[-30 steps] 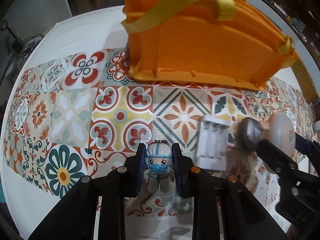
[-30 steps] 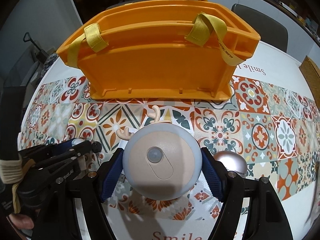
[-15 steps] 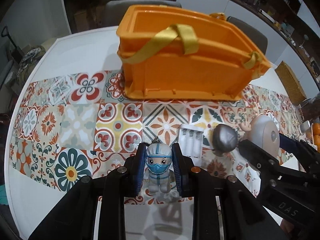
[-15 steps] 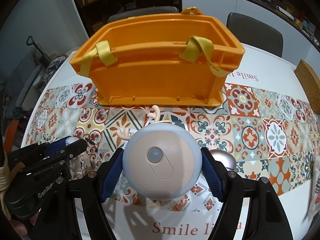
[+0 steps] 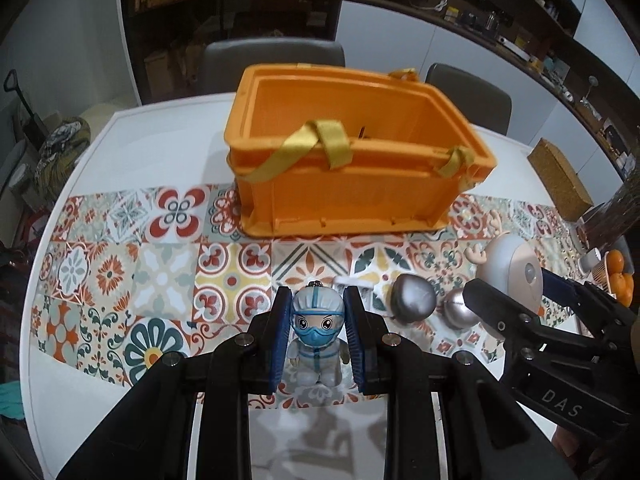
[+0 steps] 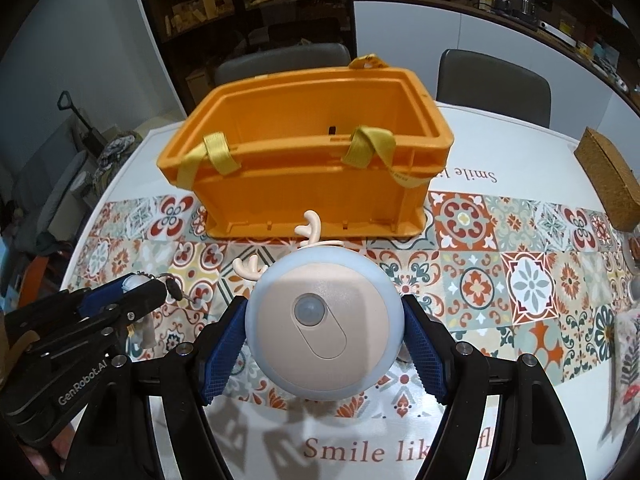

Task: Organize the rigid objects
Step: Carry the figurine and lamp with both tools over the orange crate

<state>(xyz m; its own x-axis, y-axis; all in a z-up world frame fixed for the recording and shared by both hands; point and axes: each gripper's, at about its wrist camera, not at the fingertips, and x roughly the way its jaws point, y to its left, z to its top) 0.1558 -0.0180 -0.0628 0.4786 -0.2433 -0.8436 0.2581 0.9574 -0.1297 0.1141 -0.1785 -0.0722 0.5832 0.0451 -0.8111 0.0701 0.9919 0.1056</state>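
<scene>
Toys are in both of your grippers, held up over the tiled table cloth (image 5: 168, 276). Your left gripper (image 5: 318, 336) is squeezed tight on a little toy figure (image 5: 317, 342) with a blue mask and a white suit, and its blue pads press on both sides of the figure's head. Your right gripper (image 6: 324, 348) is clamped on a round night light (image 6: 322, 324) with a blue rim, a tan face and two small antlers on top. The pads push on its left and right sides. An orange box (image 5: 348, 168) with yellow straps stands on the table past both toys, open at the top, and you can see its bare inside walls. In the left view, two silver round things (image 5: 412, 303) lie on the cloth between the figure and the night light, and a white thing (image 5: 352, 282) peeks out just behind the right pad. What it is, you cannot tell. A brown cork block (image 6: 608, 178) sits on the white part of the table, far off to the right. Grey chairs (image 6: 494, 84) stand behind the table.
</scene>
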